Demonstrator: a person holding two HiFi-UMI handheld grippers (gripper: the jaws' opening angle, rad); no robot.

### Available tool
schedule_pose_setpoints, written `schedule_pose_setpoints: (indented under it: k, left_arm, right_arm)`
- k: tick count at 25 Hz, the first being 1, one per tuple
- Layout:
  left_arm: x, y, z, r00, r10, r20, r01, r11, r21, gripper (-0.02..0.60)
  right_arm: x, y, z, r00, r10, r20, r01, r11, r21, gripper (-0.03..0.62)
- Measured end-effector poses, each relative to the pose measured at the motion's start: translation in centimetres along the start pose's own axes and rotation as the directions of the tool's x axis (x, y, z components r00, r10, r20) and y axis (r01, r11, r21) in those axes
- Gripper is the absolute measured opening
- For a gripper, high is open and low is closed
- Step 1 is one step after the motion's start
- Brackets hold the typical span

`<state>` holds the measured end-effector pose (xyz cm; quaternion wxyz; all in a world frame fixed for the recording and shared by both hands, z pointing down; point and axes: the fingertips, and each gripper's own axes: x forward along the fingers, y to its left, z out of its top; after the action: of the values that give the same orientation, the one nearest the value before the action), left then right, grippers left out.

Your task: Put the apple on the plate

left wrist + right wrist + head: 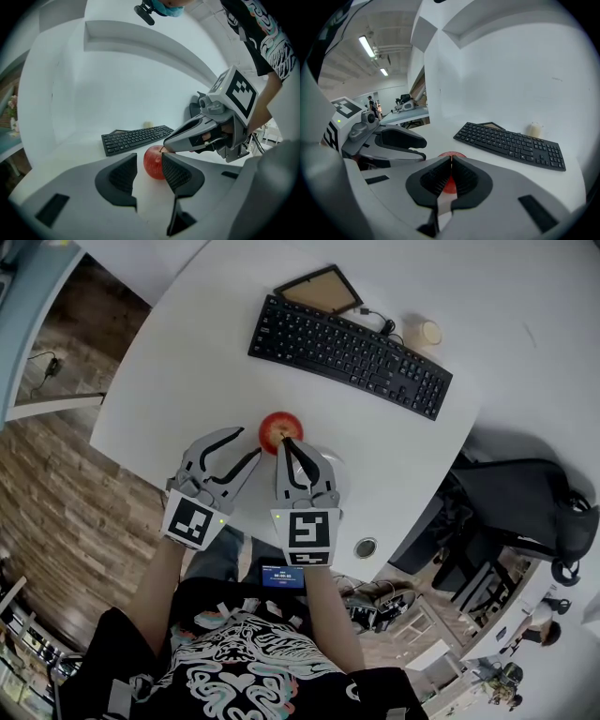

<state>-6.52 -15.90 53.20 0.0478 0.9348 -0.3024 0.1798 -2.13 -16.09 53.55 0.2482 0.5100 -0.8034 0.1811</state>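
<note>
1. Left gripper (249, 442): lower centre of the head view. Its jaws are spread wide and press on nothing. The apple (279, 430) sits just beyond their tips.
2. Right gripper (287, 441): immediately right of the left one. Its jaws are pressed together, with the tips at the apple's top beside the stem. Whether the stem is pinched cannot be told.
3. Apple: red and upright at frame centre on the white table (178, 371). It is at the upper-left edge of the white plate (337, 472), which lies largely beneath the right gripper.
4. Keyboard (352, 354): black, upper centre, well apart from the apple.
</note>
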Motion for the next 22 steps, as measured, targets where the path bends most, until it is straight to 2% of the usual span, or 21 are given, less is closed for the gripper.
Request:
schedule_pose_setpoints:
  k: [8, 12, 13, 14, 15, 22]
  left_arm:
    - [0.2, 0.0, 0.0, 1.000, -0.001, -0.011, 0.001, 1.000, -0.004, 0.170]
    - [0.2, 0.3, 0.8, 1.000, 0.002, 0.019, -0.002, 1.000, 0.016, 0.170]
    - [-0.1, 0.5, 1.0, 1.000, 0.008, 0.025, -0.008, 1.000, 0.026, 0.143]
    - [-0.2, 0.7, 1.1, 0.999, 0.015, 0.028, -0.016, 0.999, 0.035, 0.071]
    - [-0.4, 0.8, 1.3, 0.999, 0.022, 0.031, -0.023, 0.999, 0.041, 0.041]
    - [-0.3, 0.8, 2.7, 0.998, 0.023, 0.051, -0.025, 0.999, 0.044, 0.017]
  right_arm:
    - [-0.1, 0.1, 0.1, 1.000, 0.006, -0.017, -0.007, 0.999, -0.032, 0.029]
    - [-0.2, 0.2, 0.4, 1.000, 0.009, -0.014, -0.009, 1.000, -0.019, 0.029]
    - [-0.2, 0.3, 0.5, 1.000, 0.011, -0.009, -0.011, 1.000, -0.016, 0.029]
    - [-0.2, 0.3, 0.6, 1.000, 0.012, -0.005, -0.012, 1.000, -0.015, 0.029]
    - [-0.3, 0.2, 0.7, 1.000, 0.011, -0.003, -0.011, 1.000, -0.014, 0.029]
    - [-1.7, -0.4, 1.4, 1.000, -0.002, 0.011, 0.002, 1.000, -0.018, 0.029]
